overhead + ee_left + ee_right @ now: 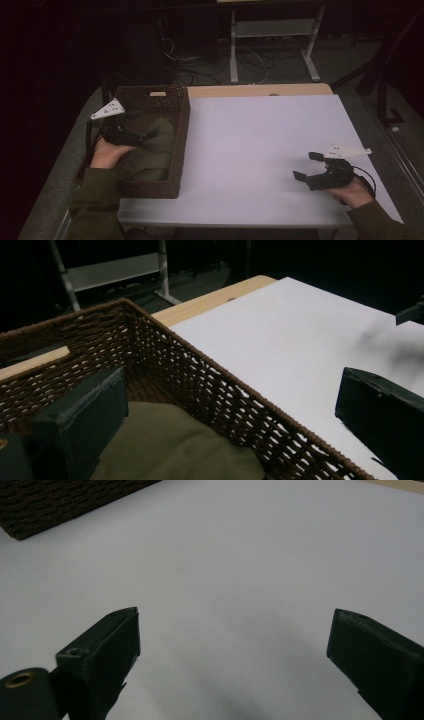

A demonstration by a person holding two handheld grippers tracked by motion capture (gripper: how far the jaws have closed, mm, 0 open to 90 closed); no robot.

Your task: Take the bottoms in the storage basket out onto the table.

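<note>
Over the left end of the counter (260, 150), my left gripper (145, 125) hangs above the brown woven basket (181, 145), its jaws spread wide and holding nothing. From the left gripper view, one jaw sits inside the basket's rim, just above the olive green cloth (175, 440), and the other jaw is out past the near wall, over the white counter top; the basket's wall (235, 405) runs between them. The cloth lies bunched on the basket's floor, filling most of it in the high view (150, 155), and I cannot tell whether my jaw touches it. My left hand (107, 152) is over the basket's left side. My right gripper (312, 167) is well apart from the basket, low over the right part of the counter near its front edge, jaws also wide open and empty, with bare white surface between them. A corner of the basket (60, 500) shows far off in the right gripper view.
</note>
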